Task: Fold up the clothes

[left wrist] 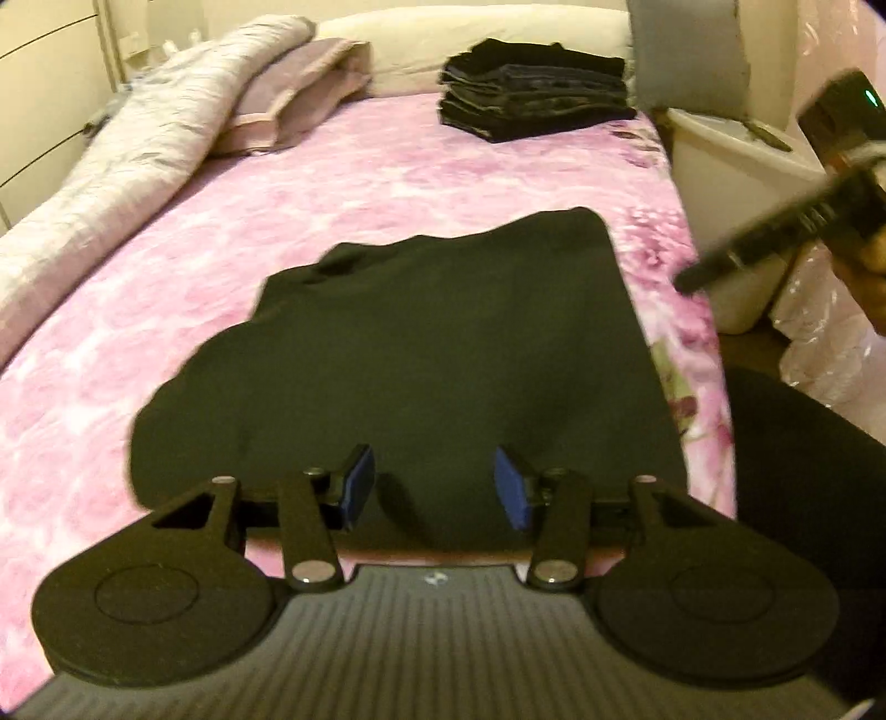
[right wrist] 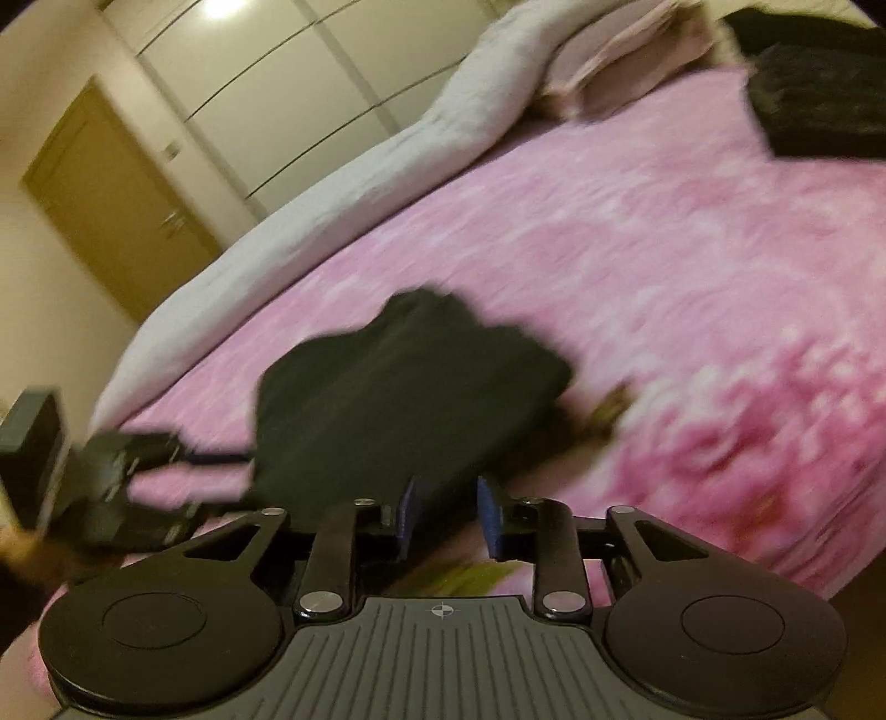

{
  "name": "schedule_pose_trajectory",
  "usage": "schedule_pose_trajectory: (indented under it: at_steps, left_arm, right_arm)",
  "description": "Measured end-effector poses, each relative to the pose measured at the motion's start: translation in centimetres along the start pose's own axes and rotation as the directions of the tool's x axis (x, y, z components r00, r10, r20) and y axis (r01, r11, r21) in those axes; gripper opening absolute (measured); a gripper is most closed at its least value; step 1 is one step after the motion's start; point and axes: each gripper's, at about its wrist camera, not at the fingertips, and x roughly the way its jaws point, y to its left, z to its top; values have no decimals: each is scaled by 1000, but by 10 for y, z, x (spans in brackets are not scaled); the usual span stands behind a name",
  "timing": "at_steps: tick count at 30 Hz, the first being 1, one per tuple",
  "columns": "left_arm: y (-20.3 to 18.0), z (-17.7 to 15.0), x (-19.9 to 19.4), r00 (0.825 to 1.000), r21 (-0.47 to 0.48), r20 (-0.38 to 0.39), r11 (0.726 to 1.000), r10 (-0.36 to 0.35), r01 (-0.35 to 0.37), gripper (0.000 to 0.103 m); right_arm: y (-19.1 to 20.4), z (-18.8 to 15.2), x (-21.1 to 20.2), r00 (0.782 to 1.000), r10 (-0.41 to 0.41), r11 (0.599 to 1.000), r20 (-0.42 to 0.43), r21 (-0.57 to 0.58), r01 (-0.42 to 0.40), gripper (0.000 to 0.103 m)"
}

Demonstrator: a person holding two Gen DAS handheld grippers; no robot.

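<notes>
- So the dark garment (left wrist: 437,354) is lying flat on the pink floral bedspread (left wrist: 343,183), partly folded into a rough rectangle. Its right side runs close along the bedspread's right edge, and the far end bunches up a bit.
- Left gripper (left wrist: 437,487) sits at the garment's near hem, jaws apart, blue pads (left wrist: 362,471) either side of bare cloth — nothing pinched.
- Right gripper (right wrist: 446,518) is off the garment's right side, over the bedspread's right edge. Its jaws stand apart too, nothing between them. That view is pretty smeared, so I wouldn't swear to more than that.
- Handling-wise, I'd guess it's light, soft and floppy — no stiffness at all, so it'll sag from wherever it's pinched and drag across the fuzzy bedspread rather than slide clean.
- Not fragile, not slippery as far as I can judge; the pads should bite fine on a doubled edge.
- Best hold, I reckon: the two near corners of the hem, one gripper each, grabbing all layers at once so the fold underneath doesn't peel open.
- A stack of folded dark clothes (left wrist: 534,91) sits at the bedspread's far end by the pillow (left wrist: 476,36), so that's likely where this one ends up.
</notes>
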Motion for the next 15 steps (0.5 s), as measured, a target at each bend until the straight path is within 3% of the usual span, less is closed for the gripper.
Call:
schedule_pose_trajectory:
  at_steps: [5, 11, 13, 15]
  left_arm:
    - [19, -6, -5, 999, -7, 2, 999, 41, -41, 44]
    - [51, -8, 24, 999, -69, -5, 997, -33, 33, 44]
    - [62, -12, 39, 999, -97, -9, 994, -48, 47, 57]
    - [73, -17, 51, 998, -132, 0, 990, -60, 60, 62]
  right_arm:
    - [26, -22, 30, 993, 73, 997, -93, -18, -75, 35]
    - [46, -25, 55, 982, 99, 991, -164, -68, -111, 35]
    - [45, -25, 63, 978, 85, 991, -188, -85, -103, 35]
    - [38, -25, 70, 975, 73, 994, -210, -69, -89, 35]
